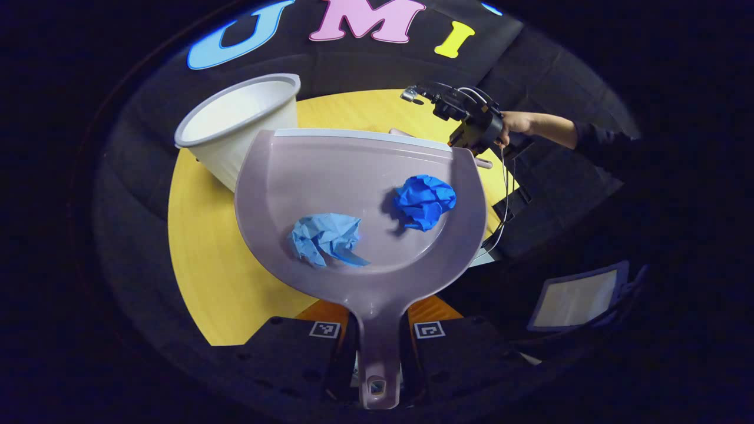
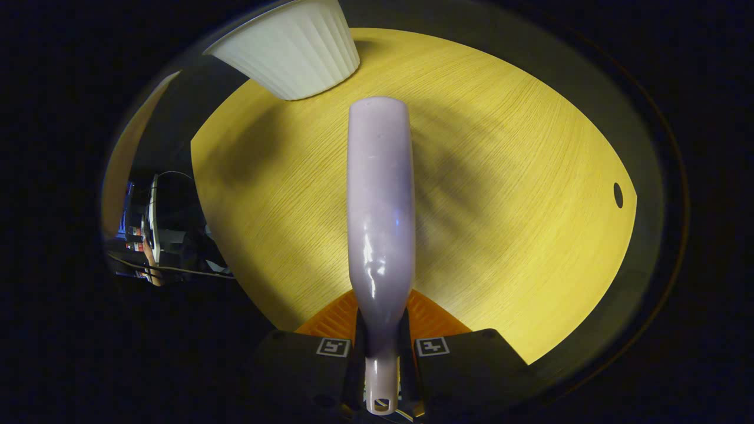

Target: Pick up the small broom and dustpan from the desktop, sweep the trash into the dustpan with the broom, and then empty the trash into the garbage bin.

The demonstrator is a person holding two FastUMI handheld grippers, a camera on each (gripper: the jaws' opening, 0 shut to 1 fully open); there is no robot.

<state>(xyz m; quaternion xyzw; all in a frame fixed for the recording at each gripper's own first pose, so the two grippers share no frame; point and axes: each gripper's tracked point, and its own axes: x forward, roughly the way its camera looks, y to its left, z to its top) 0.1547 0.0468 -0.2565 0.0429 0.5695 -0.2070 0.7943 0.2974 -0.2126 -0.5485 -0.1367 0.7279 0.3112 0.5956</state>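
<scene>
The left gripper (image 1: pixel 377 347) has both fingers (image 1: pixel 294 347) closed tight against the handle of the dustpan (image 1: pixel 353 176), which runs out between them and widens into a pale lilac pan held above the yellow tabletop (image 1: pixel 200 259). Inside the pan lie 2 crumpled paper balls: a light blue paper ball (image 1: pixel 326 238) nearer the handle and a deep blue paper ball (image 1: pixel 424 201) closer to the pan's far lip and off to the side. They sit apart from each other, both resting on the pan floor.

Beyond the dustpan's far lip, to one side, the white garbage bin (image 1: pixel 235 126) stands on the tabletop, its open mouth tilted toward the camera in the left gripper view. Its ribbed wall shows just behind the pan's rim; whether they touch cannot be told.

On the far side of the dustpan from the bin, the other gripper (image 1: pixel 465 115) is seen farther off, carried by a hand (image 1: pixel 518 122) in a dark sleeve, above the table's far edge.

In the right gripper view, the right gripper (image 2: pixel 380 353) has its fingers (image 2: pixel 306 359) pressed on the narrow handle of the small broom (image 2: pixel 380 200), whose smooth lilac back extends straight away from the camera over the tabletop (image 2: pixel 518 200). The garbage bin (image 2: pixel 294 50) stands just past the broom's far end, slightly to the side.
</scene>
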